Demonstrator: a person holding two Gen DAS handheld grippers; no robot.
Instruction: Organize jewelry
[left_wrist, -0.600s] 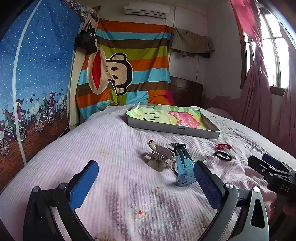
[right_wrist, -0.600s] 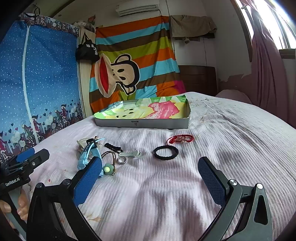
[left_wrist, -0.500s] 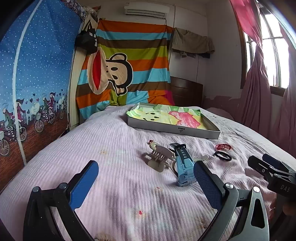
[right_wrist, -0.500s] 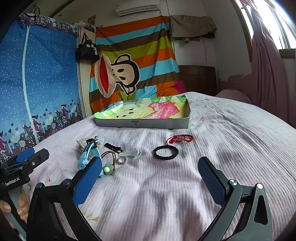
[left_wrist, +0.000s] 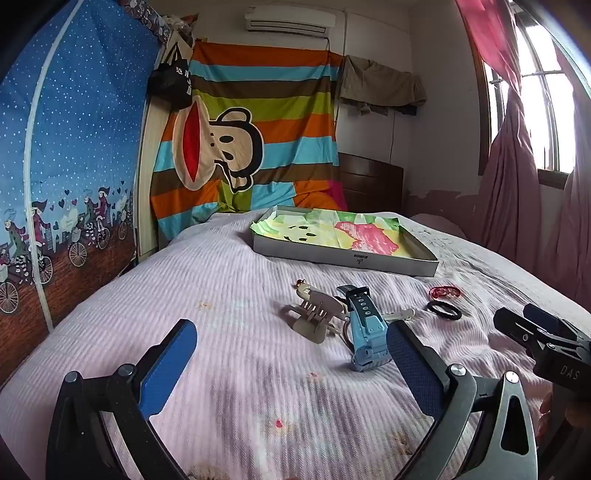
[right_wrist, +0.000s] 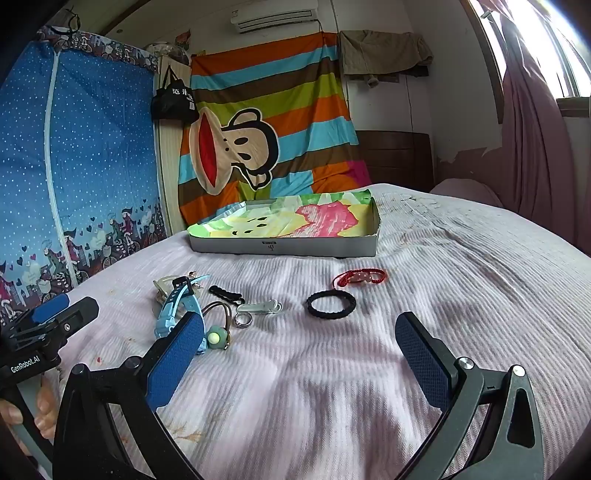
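Both your grippers, left (left_wrist: 288, 365) and right (right_wrist: 299, 354), hung wide apart over the scattered jewelry: blue watch (left_wrist: 364, 332), black bracelet (right_wrist: 331, 304), red cord bracelet (right_wrist: 364, 277).

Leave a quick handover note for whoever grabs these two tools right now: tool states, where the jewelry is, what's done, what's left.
Left tool: open, holds nothing, low over the bed facing the blue watch and beige hair claw.
Right tool: open, holds nothing, facing the black band.
On the bed, loose: red bracelet, silver ring, green-bead hair tie, pale clip, small black clip.
Box beyond them: nothing visible inside but its colourful lining.
Done: nothing.
Left: move every piece into the box.
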